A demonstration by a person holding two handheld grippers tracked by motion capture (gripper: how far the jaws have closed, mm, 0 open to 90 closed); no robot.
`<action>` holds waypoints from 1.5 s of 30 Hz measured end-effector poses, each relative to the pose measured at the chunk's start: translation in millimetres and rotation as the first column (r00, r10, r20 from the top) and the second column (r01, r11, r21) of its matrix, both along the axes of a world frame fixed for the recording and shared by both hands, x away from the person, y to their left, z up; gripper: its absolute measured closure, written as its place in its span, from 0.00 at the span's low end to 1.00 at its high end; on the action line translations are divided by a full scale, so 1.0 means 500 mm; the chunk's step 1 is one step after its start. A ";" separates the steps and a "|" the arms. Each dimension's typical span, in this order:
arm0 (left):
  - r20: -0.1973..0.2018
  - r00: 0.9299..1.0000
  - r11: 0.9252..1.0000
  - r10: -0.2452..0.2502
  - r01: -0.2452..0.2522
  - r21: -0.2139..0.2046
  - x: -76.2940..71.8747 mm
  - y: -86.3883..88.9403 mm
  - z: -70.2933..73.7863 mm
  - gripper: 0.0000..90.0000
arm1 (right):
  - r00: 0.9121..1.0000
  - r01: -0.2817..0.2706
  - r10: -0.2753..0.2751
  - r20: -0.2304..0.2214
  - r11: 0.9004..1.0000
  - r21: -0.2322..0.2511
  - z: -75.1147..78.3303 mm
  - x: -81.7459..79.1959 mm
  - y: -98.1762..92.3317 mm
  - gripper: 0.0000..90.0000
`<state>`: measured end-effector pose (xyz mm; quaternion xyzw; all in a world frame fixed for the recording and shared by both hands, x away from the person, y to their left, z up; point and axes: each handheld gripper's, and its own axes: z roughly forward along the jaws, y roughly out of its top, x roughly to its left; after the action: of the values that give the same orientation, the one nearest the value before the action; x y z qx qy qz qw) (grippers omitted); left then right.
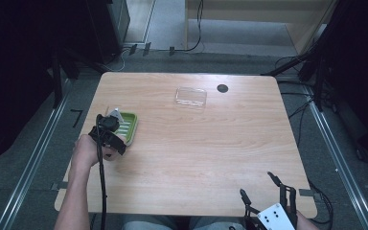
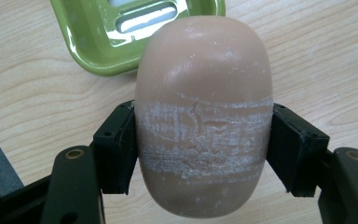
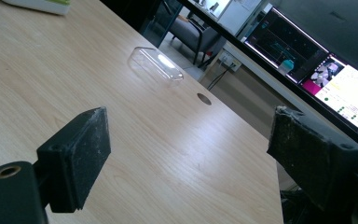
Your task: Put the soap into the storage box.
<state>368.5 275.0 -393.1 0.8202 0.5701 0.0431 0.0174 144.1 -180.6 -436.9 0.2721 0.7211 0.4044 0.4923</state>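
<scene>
A beige oval soap bar (image 2: 204, 121) is clamped between the black jaws of my left gripper (image 2: 204, 149), which is shut on it just above the wood. The green soap dish (image 2: 103, 37) lies right beyond the soap; in the high view this dish (image 1: 128, 127) sits at the table's left, with the left gripper (image 1: 109, 134) at its near edge. My right gripper (image 1: 259, 186) hangs open at the table's near right edge, jaws wide apart with nothing between them (image 3: 186, 154). A clear plastic lid (image 1: 190, 97) rests far back on the table, also seen as the lid (image 3: 155, 65).
The wooden table (image 1: 206, 143) has a dark cable hole (image 1: 223, 88) near its far edge. Monitors (image 3: 349, 88) and a chair stand beyond the table in the right gripper view. Cables and metal rails run along the floor at both sides.
</scene>
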 end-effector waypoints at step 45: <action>0.015 1.000 1.000 0.019 -0.019 0.007 0.086 -0.002 0.005 0.38 | 1.000 0.004 -0.004 -0.004 1.000 -0.005 -0.002 0.001 -0.003 0.15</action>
<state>411.5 273.8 -390.4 0.8145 0.5777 0.0514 0.0182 144.6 -182.0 -437.7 0.2732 0.7227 0.4009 0.4923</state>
